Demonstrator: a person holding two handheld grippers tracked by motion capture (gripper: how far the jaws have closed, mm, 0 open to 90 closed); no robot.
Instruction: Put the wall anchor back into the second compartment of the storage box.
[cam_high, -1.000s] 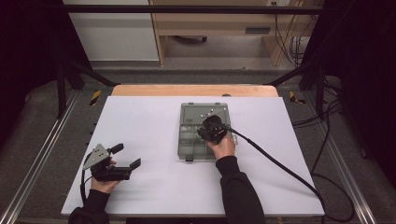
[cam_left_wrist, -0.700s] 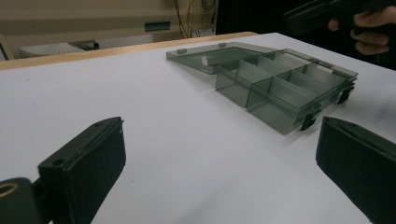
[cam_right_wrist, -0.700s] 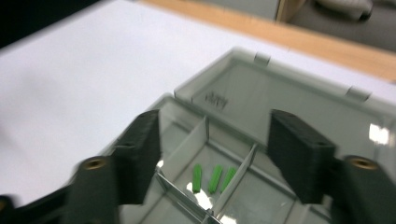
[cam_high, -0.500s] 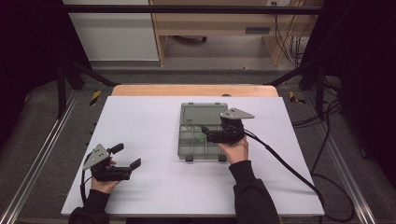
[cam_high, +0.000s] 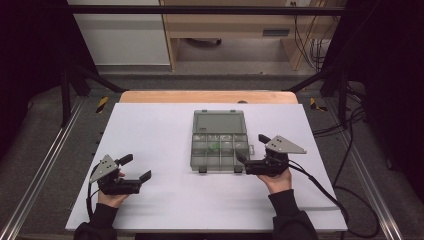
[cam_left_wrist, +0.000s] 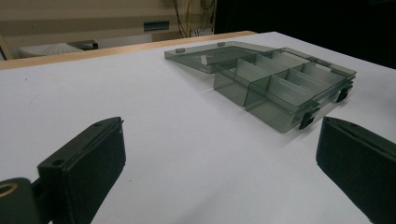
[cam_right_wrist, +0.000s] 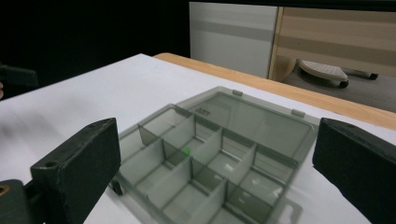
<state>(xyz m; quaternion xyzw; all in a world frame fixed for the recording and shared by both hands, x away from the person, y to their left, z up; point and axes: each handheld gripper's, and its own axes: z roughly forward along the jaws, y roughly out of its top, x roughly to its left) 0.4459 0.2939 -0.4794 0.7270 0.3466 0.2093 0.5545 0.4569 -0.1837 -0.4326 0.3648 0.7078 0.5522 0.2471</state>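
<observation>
Clear grey plastic compartment box (cam_high: 220, 146) sits mid white surface (cam_high: 150, 130), lid flat behind it. Small green piece (cam_high: 214, 146) in middle compartment. Right gripper (cam_high: 252, 155) just beside box's right front corner, left gripper (cam_high: 134, 169) well apart at front left.

A clear grey plastic organiser box (cam_high: 220, 141) lies flat on the white table, a little right of the middle, with its lid (cam_high: 220, 122) swung fully open and lying flat on the far side. The near half is split by thin walls into small compartments, and two dark latches stick out from its near edge. One tiny green piece (cam_high: 214, 146) sits in a compartment near the box's middle.
</observation>
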